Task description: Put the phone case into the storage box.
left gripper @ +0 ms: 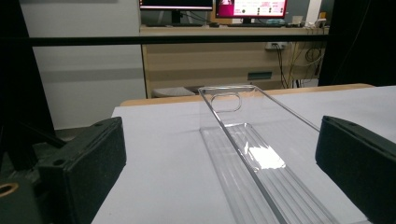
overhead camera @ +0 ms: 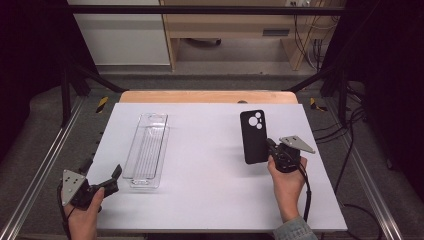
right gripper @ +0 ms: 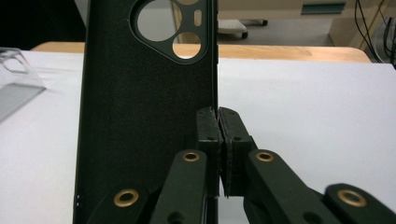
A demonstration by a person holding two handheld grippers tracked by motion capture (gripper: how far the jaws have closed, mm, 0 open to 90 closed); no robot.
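Right gripper (right gripper: 218, 140) jaws clenched on black phone case (right gripper: 140, 116) edge, left gripper (left gripper: 219, 158) jaws released facing clear tray (left gripper: 252, 154), no writing legible

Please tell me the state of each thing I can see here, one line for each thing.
Black phone case: held by one side edge, lifted off the table, camera cutouts at the far end.
Clear plastic tray: empty, flat on the table.
Right claw: shut on the phone case.
Left claw: open, holds nothing, points toward the tray.

overhead view and close tongs views share the table (overhead camera: 210, 200).
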